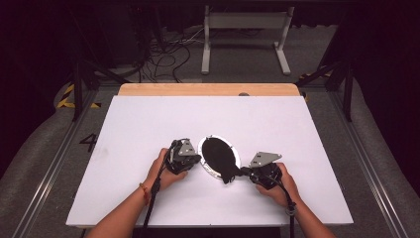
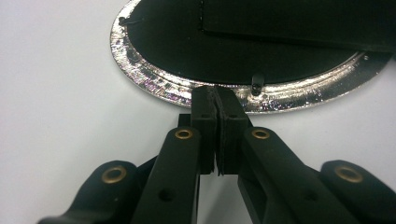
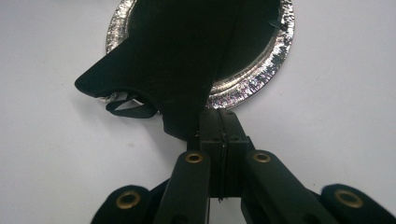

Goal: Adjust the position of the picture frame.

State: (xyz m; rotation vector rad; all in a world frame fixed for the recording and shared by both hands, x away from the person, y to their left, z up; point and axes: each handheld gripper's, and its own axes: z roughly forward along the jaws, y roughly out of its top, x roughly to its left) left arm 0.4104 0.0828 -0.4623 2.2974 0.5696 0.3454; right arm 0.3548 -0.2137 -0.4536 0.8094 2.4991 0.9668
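Observation:
An oval picture frame lies face down mid-table, with a silver rim (image 1: 205,147) (image 2: 140,70) (image 3: 280,42) and a black back (image 1: 218,152). A black stand flap (image 3: 177,60) (image 1: 229,171) lifts off that back toward my right gripper (image 1: 242,171) (image 3: 223,116), which is shut on the flap's lower tip. A small black strap loop (image 3: 130,109) hangs under the flap. My left gripper (image 1: 198,159) (image 2: 217,98) is shut, its tips against the rim's near edge; whether it pinches the rim I cannot tell.
The white tabletop (image 1: 148,119) stretches wide on all sides of the frame. A wooden strip (image 1: 208,89) runs along its far edge. Beyond it stand a white table base (image 1: 245,29) and loose cables (image 1: 163,59) on the floor.

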